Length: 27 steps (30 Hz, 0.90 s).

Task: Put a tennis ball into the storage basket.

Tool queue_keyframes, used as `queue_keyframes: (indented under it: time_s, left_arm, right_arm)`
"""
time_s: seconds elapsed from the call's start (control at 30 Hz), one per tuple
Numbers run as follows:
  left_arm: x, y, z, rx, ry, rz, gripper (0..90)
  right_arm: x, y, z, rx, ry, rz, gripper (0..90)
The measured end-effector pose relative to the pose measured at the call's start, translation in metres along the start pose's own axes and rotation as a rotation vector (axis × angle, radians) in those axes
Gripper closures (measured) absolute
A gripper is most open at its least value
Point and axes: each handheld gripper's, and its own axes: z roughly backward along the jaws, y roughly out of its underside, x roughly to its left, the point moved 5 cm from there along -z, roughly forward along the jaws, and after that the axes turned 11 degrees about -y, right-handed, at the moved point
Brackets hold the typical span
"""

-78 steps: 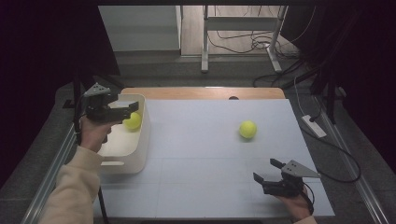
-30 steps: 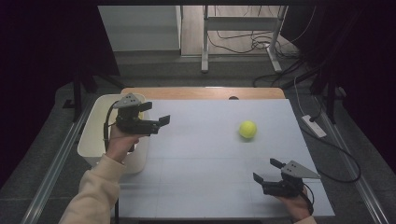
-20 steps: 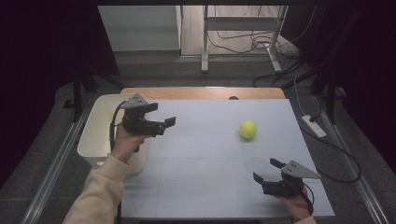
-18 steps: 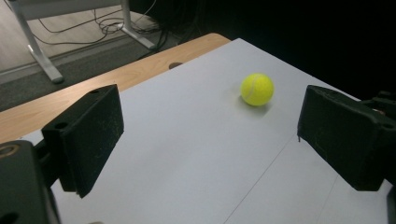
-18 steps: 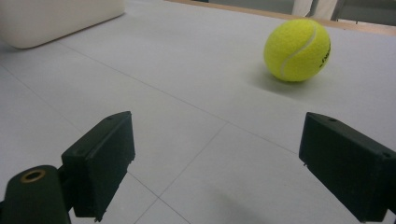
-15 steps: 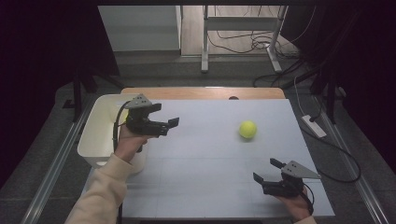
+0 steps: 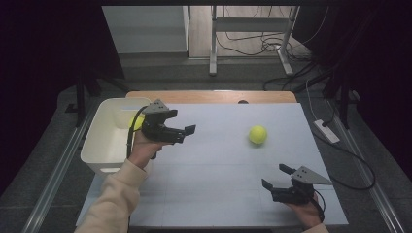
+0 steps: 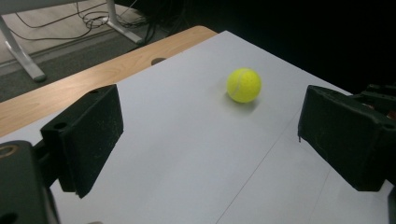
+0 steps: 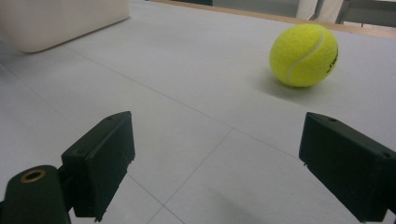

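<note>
A yellow tennis ball point(image 7: 257, 134) lies on the white table top point(image 7: 218, 165), right of centre. A second yellow ball point(image 7: 135, 123) lies in the white bin point(image 7: 104, 138) at the left, partly hidden behind my left gripper point(image 7: 187, 131). That gripper hovers open and empty just right of the bin, pointing towards the loose ball. In the left gripper view, the ball point(image 8: 243, 85) lies ahead, beyond the open left gripper point(image 8: 212, 116). My right gripper point(image 7: 276, 176) rests open near the front right edge. In the right gripper view, the ball point(image 9: 304, 55) lies ahead and to the right of the open right gripper point(image 9: 217, 140).
The bin point(image 9: 60, 18) stands at the table's left edge. A wooden strip point(image 7: 209, 96) with a small hole runs along the far edge. Desk legs and cables lie on the floor behind. A power strip point(image 7: 326, 131) lies on the floor to the right.
My left gripper has moved right, from over the bin out above the table. The ball it held earlier now lies in the bin. The right gripper has not moved.
</note>
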Motion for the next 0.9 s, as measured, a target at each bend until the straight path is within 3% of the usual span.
queue_keyframes:
  time_s: [0.33, 0.5, 0.9]
  left_arm:
    - [-0.011, -0.001, -0.014, 0.011, 0.013, -0.017, 7.6]
    - [-0.02, -0.003, -0.021, 0.019, 0.018, -0.049, 7.8]
    - [-0.032, -0.006, -0.044, 0.045, 0.044, -0.063, 8.4]
  right_arm:
    - [0.0, -0.002, -0.004, -0.005, -0.013, 0.001, 10.4]
    - [0.002, -0.002, -0.004, 0.003, -0.012, 0.011, 10.4]
    - [0.002, 0.0, -0.001, 0.004, -0.009, 0.014, 10.4]
